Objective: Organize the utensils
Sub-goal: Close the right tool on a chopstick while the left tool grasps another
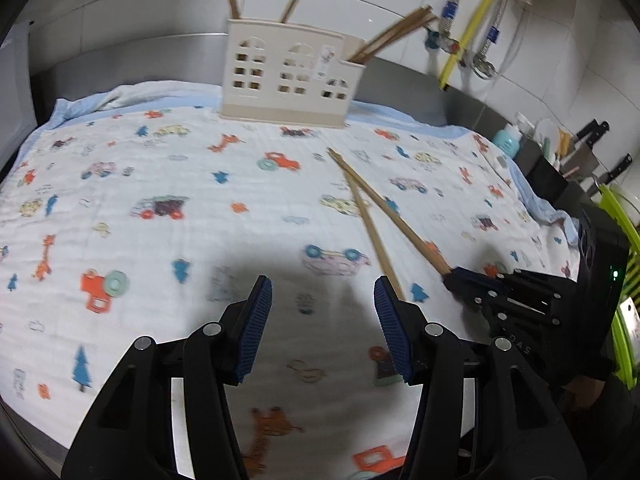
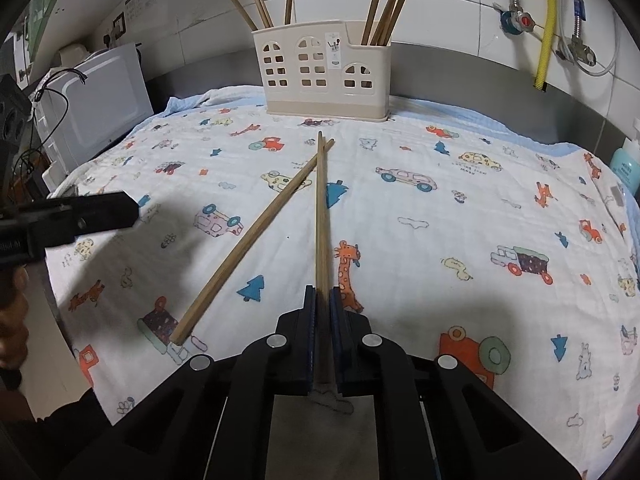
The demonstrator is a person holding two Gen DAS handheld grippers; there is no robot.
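Observation:
Two wooden chopsticks lie crossed on the patterned cloth. My right gripper (image 2: 323, 292) is shut on the thick end of one chopstick (image 2: 321, 216), which points at the cream house-shaped utensil holder (image 2: 326, 74). The second chopstick (image 2: 252, 240) lies loose to its left. The holder has several chopsticks standing in it. My left gripper (image 1: 322, 292) is open and empty above the cloth, left of both chopsticks (image 1: 370, 224). The right gripper (image 1: 460, 276) shows in the left wrist view, and the left gripper (image 2: 128, 210) shows at the left edge of the right wrist view.
The cloth (image 2: 460, 220) covers a steel counter against a tiled wall with pipes and valves (image 2: 520, 20). A white appliance (image 2: 100, 96) stands at the left. A teal bottle (image 1: 508, 140), knives (image 1: 592, 136) and a green rack (image 1: 624, 224) are at the right.

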